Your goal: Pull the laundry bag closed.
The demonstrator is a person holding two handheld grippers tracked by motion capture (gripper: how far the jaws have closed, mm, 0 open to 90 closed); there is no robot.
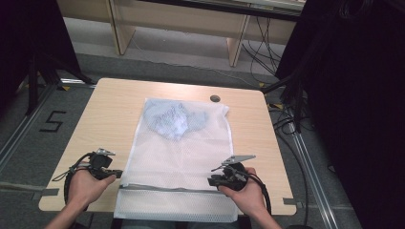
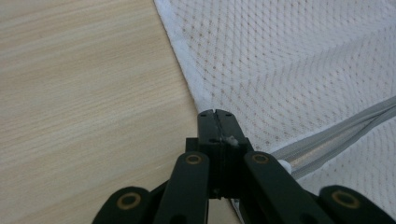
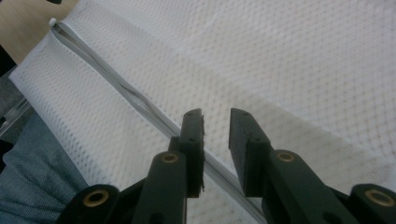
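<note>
White mesh laundry bag (image 1: 179,157) lies flat on the counter (image 1: 110,124), near edge overhanging, a bluish garment (image 1: 174,120) inside at the far end. Left gripper (image 2: 215,114) is pressed together at the bag's left zipper end. Right gripper (image 3: 216,116) stands spread above the grey zipper (image 3: 116,84), pinching nothing.

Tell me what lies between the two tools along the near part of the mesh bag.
The grey zipper runs across the white mesh bag from the left tool toward the right tool, seen in the high view.
</note>
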